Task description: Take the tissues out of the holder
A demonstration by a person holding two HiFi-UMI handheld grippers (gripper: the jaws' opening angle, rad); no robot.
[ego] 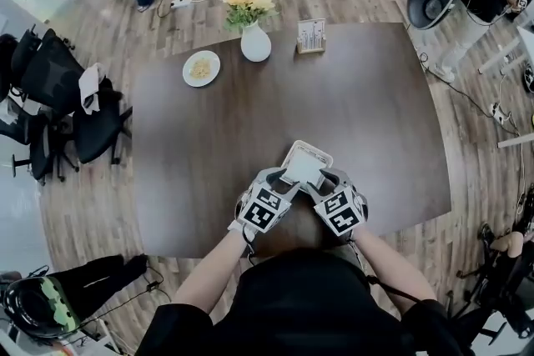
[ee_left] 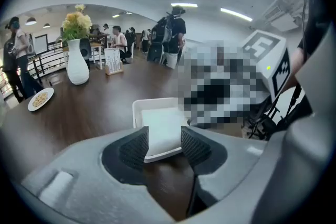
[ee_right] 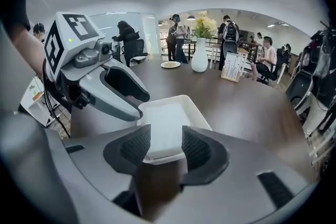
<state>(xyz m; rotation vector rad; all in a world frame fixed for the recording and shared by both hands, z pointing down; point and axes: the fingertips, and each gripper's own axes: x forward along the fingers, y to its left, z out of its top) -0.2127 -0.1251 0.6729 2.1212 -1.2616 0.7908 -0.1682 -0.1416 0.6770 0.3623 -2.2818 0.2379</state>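
Plainly, white tissues [ee_left: 164,128] lie flat inside a white holder [ee_left: 137,110].

The dark table [ego: 359,112] bears a tissue holder [ego: 305,165], a vase [ego: 255,43], a plate [ego: 201,68] and a card stand [ego: 311,37].

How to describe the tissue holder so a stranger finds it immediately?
On the large dark table, look near the edge closest to the person. The tissue holder is a shallow white rectangular tray holding tissues; the round plate and vase stand far off.
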